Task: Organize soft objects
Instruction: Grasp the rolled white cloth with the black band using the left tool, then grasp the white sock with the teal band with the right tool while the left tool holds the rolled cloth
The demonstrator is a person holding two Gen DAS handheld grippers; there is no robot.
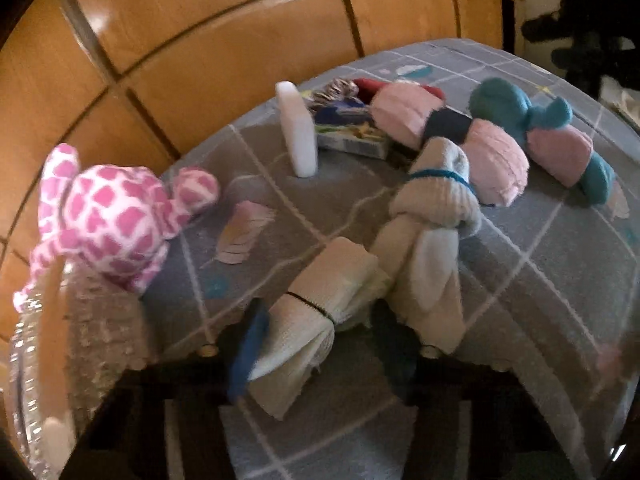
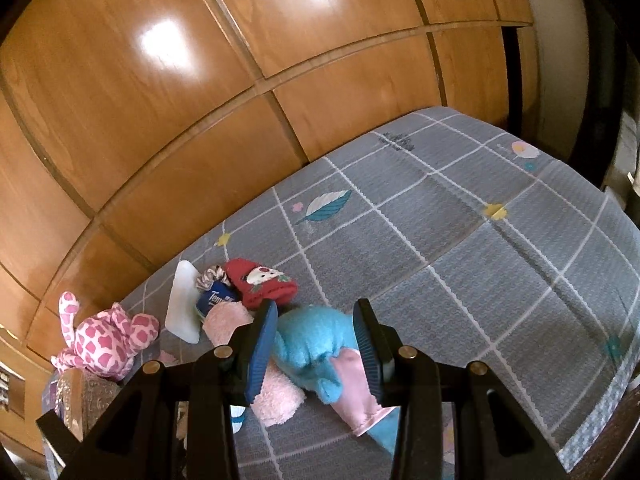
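A cream rolled sock (image 1: 316, 300) tied with a black band lies at the near edge of the grey bed sheet (image 1: 540, 264). My left gripper (image 1: 320, 316) is shut on it, one pad on each side, though the picture is blurred. A white sock bundle (image 1: 436, 200) with a blue band rests just beyond it. Two pink rolls (image 1: 498, 164) lie farther back. My right gripper (image 2: 316, 308) is shut on a teal-and-pink sock bundle (image 2: 316, 340), which rests on the sheet (image 2: 480, 220). That bundle (image 1: 560, 152) also shows at the right of the left wrist view.
A pink-and-white spotted plush (image 1: 116, 220) sits on a patterned box (image 2: 88, 396) at the left. A white bottle (image 1: 298, 132), a tissue pack (image 1: 352, 128) and a red sock (image 2: 260, 280) stand near the wooden wardrobe doors (image 2: 240, 80). The sheet runs bare to the right.
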